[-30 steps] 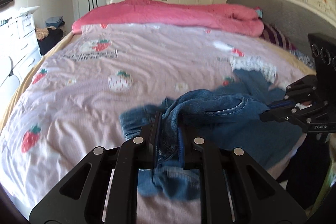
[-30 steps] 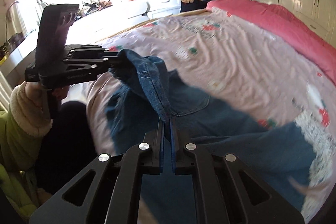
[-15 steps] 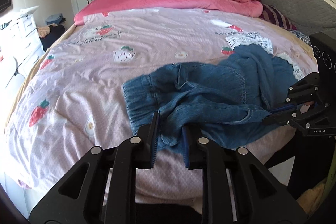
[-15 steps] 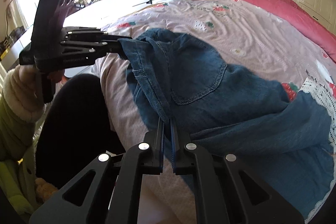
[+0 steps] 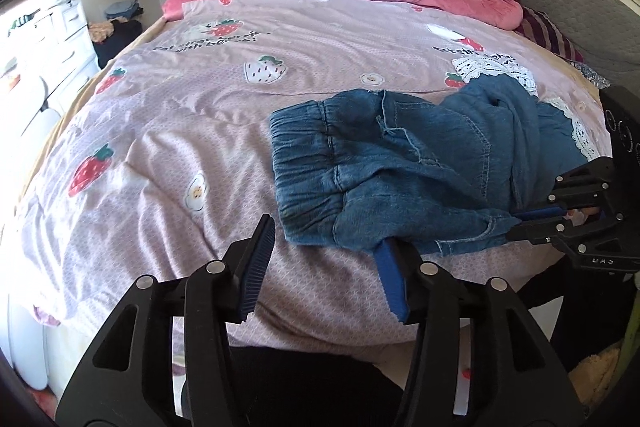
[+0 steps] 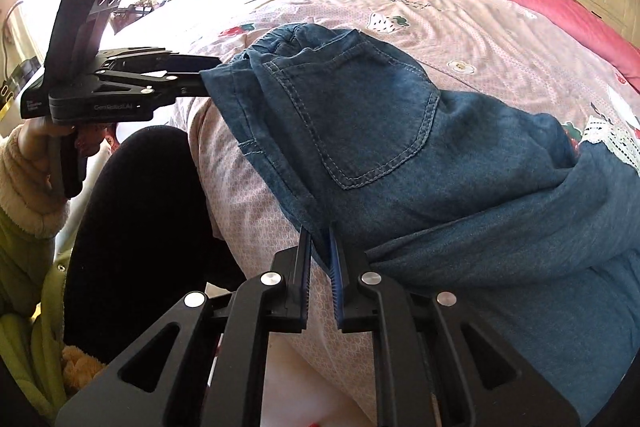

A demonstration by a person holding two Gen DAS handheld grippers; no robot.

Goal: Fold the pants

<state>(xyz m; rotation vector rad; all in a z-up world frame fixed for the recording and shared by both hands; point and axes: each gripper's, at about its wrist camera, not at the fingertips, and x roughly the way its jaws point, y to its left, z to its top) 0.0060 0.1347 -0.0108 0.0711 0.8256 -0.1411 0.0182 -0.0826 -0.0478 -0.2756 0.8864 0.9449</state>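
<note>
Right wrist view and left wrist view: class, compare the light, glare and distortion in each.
Right wrist view: window glare bleaches the upper left behind the left gripper; the jeans stay sharp. Left wrist view: even light, sunlit white drawers; the fisheye bows the bed, corners dark.

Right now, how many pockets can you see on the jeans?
1. One stitched back pocket faces up on the jeans lying on the bed. More pockets may be hidden in the folds or underneath.
</note>
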